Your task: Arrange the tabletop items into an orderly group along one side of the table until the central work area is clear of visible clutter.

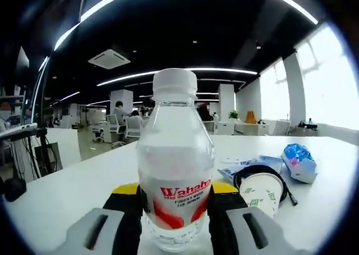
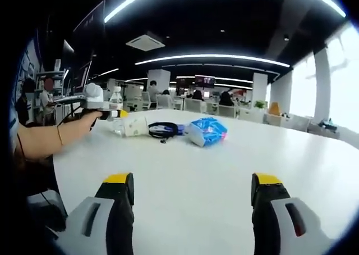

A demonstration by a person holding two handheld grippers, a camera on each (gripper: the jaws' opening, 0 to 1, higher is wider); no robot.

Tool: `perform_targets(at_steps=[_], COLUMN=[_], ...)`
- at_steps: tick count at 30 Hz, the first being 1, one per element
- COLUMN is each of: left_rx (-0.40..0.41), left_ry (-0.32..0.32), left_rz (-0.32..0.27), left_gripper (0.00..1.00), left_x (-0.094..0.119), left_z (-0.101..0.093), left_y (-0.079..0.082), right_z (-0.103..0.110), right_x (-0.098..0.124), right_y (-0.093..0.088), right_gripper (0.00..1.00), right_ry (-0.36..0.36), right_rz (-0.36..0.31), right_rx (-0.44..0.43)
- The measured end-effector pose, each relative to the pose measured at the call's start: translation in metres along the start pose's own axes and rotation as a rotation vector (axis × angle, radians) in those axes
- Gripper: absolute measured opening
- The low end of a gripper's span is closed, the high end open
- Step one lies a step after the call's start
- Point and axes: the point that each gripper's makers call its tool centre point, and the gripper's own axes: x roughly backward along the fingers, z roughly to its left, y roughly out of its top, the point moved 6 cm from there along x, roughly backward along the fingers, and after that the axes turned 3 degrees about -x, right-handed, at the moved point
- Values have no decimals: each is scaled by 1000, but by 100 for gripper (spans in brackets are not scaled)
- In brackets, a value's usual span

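A clear Wahaha water bottle (image 1: 175,165) with a white cap stands upright at the centre bottom of the left gripper view, clamped between the left gripper's (image 1: 175,210) jaws on the white table (image 1: 84,182). To its lower right lie a paper cup (image 1: 262,192) on its side, a coiled black cable (image 1: 247,172) and a blue snack packet (image 1: 298,160), close together. In the right gripper view those 4 items cluster at centre left, near the table's far edge. The right gripper (image 2: 190,196) hangs with jaws spread wide, holding nothing, over bare tabletop. The grouping looks nearly done; the bottle remains to be released.
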Motion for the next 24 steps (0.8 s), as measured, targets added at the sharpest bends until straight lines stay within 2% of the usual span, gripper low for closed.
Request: perform_targets(at_steps=[7,14,17,20,24], left_rx=[-4,-20,-21,-20,-29], left_ry=[-77,-185,-208,-248,-295], left_rz=[-5,-15,-9,-15,-14], left_gripper=[44,44,44,44,44], left_x=[-3,-8,-9,-11,-14], left_z=[6,10,12,15,18], left_y=[0,0,0,0,1], right_z=[2,2,3,4,3], right_x=[0,-1,-1,0,0], right_y=[1,2,2,-2,-4], right_gripper=[83,82,82,82,82], right_ry=[5,-2,-2,1,-7], right_rz=[0,10,9,45,51], right_rx=[12,28,32,58,61])
